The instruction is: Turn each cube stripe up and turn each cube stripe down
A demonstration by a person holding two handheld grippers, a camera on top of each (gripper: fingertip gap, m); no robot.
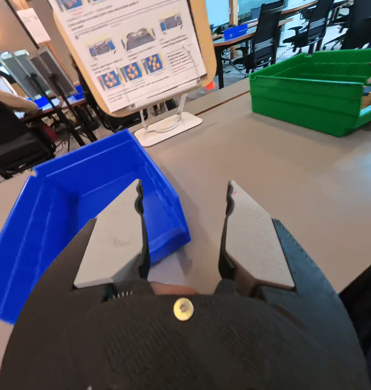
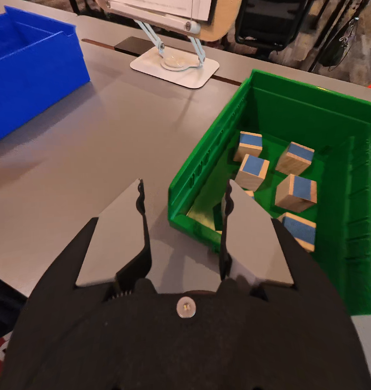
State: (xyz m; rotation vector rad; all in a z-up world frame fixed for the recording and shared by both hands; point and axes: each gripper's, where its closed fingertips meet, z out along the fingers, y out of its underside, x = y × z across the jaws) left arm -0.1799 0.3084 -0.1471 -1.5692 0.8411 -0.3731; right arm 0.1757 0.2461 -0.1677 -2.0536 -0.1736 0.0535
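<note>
On a grey table (image 2: 108,135), the right tongs (image 2: 184,185) hang open and empty over the near left corner of a green plastic bin (image 2: 203,168), one finger outside the bin wall, the other over its inside. Wooden cubes with blue stripes (image 2: 253,172) lie loose on the bin floor, well ahead of the fingertips: five show clearly, blue faces turned upward or tilted, and a sixth is mostly hidden behind the right finger (image 2: 250,232), which also covers part of the nearest cube. Across the table to the left stands a blue plastic bin (image 2: 32,69), no cubes showing in the part seen. The left tongs (image 1: 183,183) likewise stand open with nothing between them, poised above that blue bin's right wall (image 1: 159,190) and the bare table beside it; the left finger (image 1: 117,232) blocks much of the bin's interior. Between the two bins, at the table's far edge, a white stand (image 1: 170,128) props up a board carrying a printed instruction sheet (image 1: 134,52). Office chairs and desks fill the room behind, blurred.
</note>
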